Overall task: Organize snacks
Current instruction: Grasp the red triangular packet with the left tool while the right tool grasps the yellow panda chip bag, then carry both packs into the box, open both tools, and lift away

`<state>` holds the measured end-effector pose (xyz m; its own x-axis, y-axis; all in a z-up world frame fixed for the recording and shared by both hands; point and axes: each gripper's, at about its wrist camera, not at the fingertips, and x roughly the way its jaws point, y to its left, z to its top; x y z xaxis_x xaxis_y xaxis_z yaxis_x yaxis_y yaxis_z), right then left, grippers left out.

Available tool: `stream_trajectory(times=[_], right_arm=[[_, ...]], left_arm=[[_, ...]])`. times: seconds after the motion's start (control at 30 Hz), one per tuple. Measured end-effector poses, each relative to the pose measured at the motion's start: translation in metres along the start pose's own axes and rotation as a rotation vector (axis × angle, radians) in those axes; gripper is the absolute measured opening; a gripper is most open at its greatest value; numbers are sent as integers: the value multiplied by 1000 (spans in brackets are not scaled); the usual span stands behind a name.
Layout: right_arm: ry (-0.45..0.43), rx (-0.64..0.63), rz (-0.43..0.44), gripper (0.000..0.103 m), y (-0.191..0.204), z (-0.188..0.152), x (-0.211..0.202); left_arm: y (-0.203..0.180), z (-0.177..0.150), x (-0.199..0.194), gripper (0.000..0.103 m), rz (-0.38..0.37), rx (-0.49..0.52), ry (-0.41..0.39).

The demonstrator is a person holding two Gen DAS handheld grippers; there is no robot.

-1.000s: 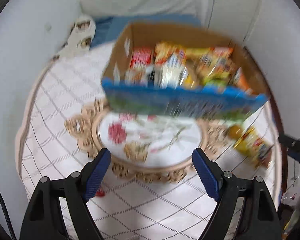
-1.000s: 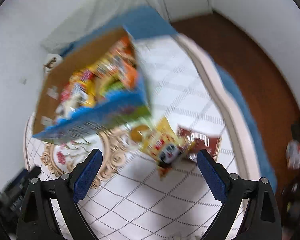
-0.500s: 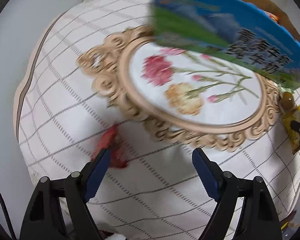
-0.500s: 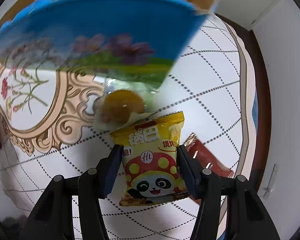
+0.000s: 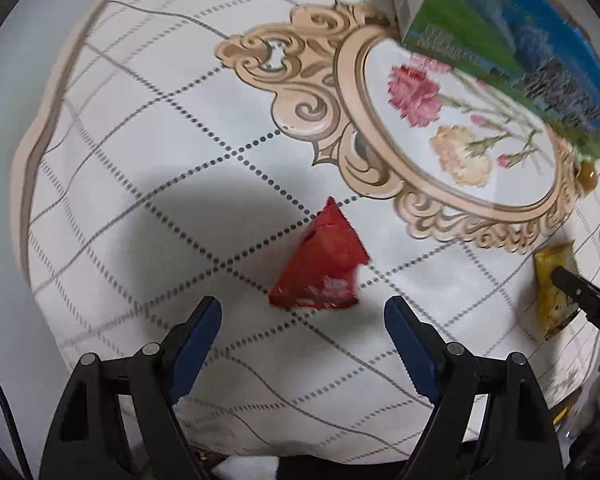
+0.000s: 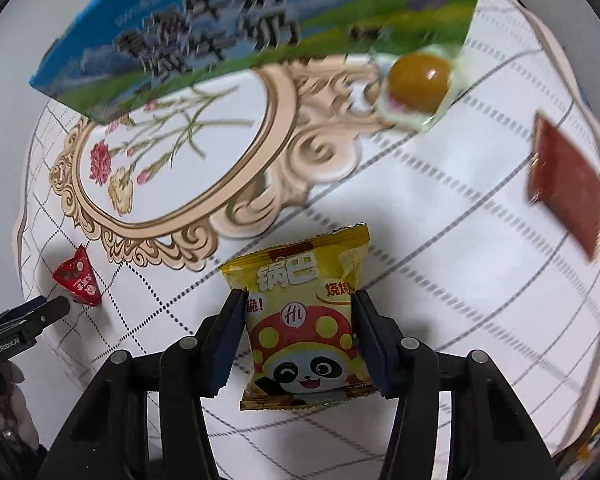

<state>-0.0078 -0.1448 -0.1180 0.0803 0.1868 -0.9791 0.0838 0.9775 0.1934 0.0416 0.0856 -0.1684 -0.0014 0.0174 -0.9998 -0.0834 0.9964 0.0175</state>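
Observation:
A red triangular snack packet (image 5: 324, 262) lies on the patterned tablecloth just ahead of my left gripper (image 5: 302, 312), which is open and empty. It also shows in the right wrist view (image 6: 78, 278). My right gripper (image 6: 298, 306) has its jaws against both sides of a yellow panda snack bag (image 6: 306, 328), which lies on the cloth. That bag shows at the right edge of the left wrist view (image 5: 554, 290). The blue and green snack box (image 6: 236, 24) stands behind.
A clear-wrapped yellow round snack (image 6: 420, 80) lies by the box corner. A flat dark red packet (image 6: 564, 184) lies to the right. The round table's edge (image 5: 32, 184) curves at the left, with white wall beyond.
My left gripper has moved up to the red triangular packet, which now lies centred ahead of the fingers. My right gripper has closed in on the yellow panda bag.

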Motion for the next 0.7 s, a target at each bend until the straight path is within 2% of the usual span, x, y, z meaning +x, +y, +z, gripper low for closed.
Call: stream_trajectory(times=[0.1, 0.17, 0.23, 0.3, 0.4, 0.53, 0.67, 0.7], right_arm=[[-4, 13, -33, 64, 6, 0, 11], [25, 35, -29, 69, 8, -3, 17], [37, 50, -40, 69, 11, -8, 23], [34, 52, -53, 69, 14, -13, 24], [31, 60, -60, 69, 18, -16, 25], [25, 58, -58, 68, 23, -14, 27], [-2, 22, -74, 55, 32, -10, 22], [-4, 19, -67, 55, 33, -8, 19]], left_arm=[[-4, 5, 22, 83, -8, 75, 39], [-3, 9, 33, 83, -12, 104, 49], [-3, 8, 34, 81, -29, 108, 17], [0, 7, 29, 59, -42, 97, -21], [3, 10, 28, 40, -72, 61, -20], [12, 29, 24, 36, -83, 8, -22], [13, 45, 9, 35, -117, -27, -24], [7, 40, 1, 35, -130, -28, -27]])
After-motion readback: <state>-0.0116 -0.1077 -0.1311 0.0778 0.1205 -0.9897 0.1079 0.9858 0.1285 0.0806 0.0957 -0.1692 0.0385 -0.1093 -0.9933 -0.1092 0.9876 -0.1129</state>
